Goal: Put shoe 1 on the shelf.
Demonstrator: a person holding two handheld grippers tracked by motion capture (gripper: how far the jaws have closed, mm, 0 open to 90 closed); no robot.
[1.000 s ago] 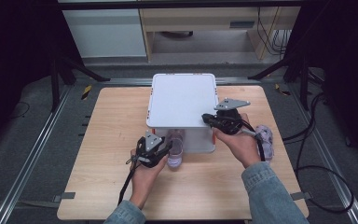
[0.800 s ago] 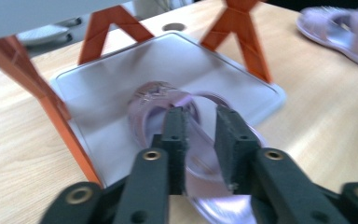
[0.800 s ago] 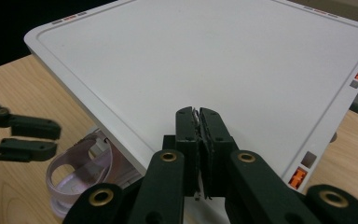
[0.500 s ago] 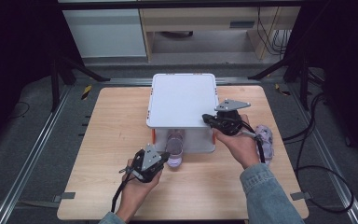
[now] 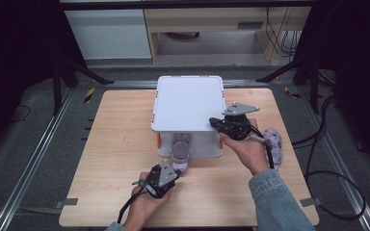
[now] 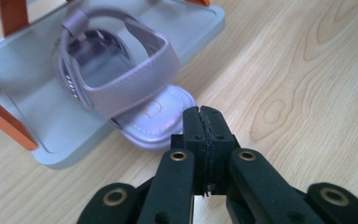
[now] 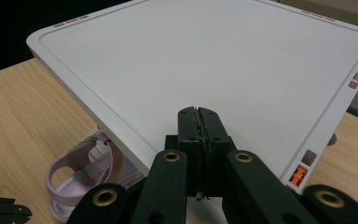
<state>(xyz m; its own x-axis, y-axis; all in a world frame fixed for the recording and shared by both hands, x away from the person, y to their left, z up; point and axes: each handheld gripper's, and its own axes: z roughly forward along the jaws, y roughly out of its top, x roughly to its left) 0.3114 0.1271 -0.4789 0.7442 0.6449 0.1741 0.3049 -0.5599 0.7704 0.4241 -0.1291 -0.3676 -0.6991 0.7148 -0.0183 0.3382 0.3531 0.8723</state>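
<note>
While the lilac sandal [image 6: 135, 88] lies half inside the open front of the white box [image 5: 188, 103], toe poking onto the bench [image 5: 111, 144], my left claw [image 6: 203, 116] sits just short of that toe, jaws pressed together on nothing. My right claw [image 7: 198, 119], likewise closed and empty, rests over the lid's near corner. I judge the step is seating the sandal: push squarely on the toe, low and level, keeping the lid steady. A second sandal [image 5: 273, 144] waits to the right.
</note>
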